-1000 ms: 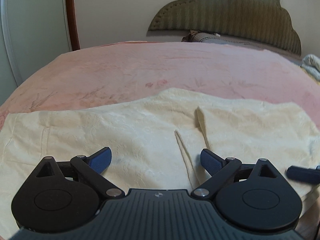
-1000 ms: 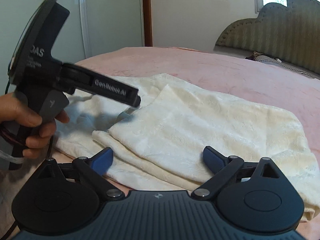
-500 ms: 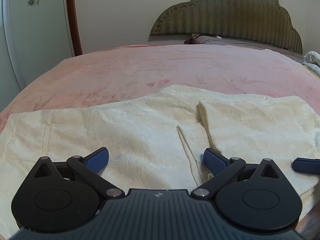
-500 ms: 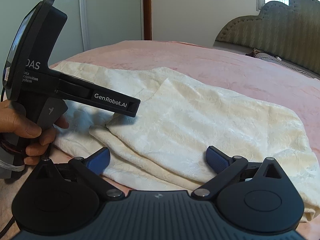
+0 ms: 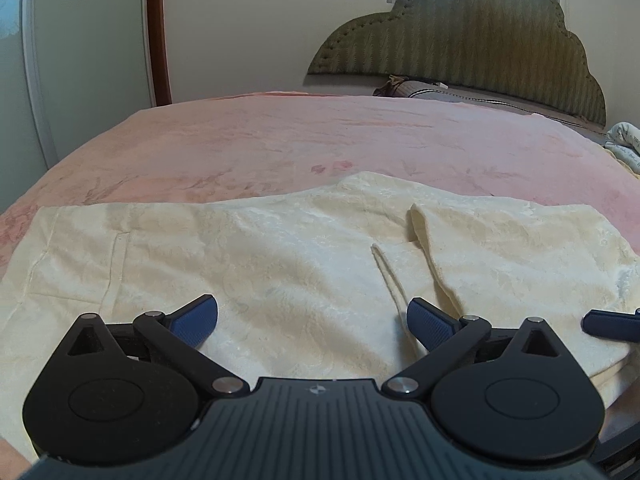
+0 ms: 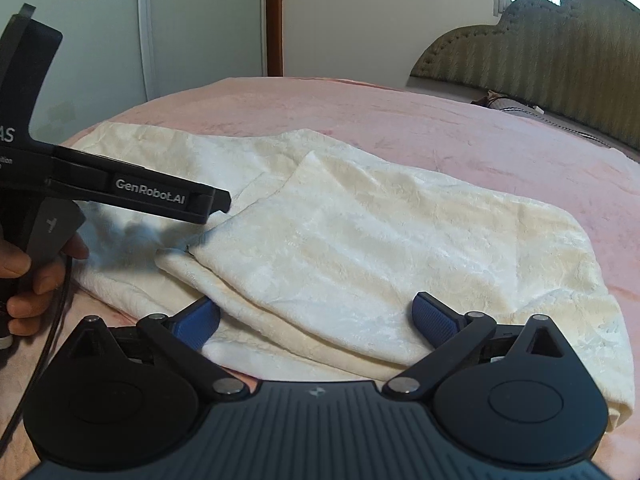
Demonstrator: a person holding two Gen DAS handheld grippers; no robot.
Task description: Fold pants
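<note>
hovering with jaws spread wide, the left gripper [image 5: 312, 318] hangs just over the cream pants [image 5: 260, 264], gripping nothing. the right gripper [image 6: 316, 318] is likewise spread at the pants' folded leg end. the pants lie flat near the front edge of the pink bed [image 5: 300, 140], well apart from its headboard [image 5: 460, 40].

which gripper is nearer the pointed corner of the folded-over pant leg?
Left, as best the views show. The left gripper hangs just beside the folded corner. The right gripper sits open further along the cream pants, back at their near edge.
</note>
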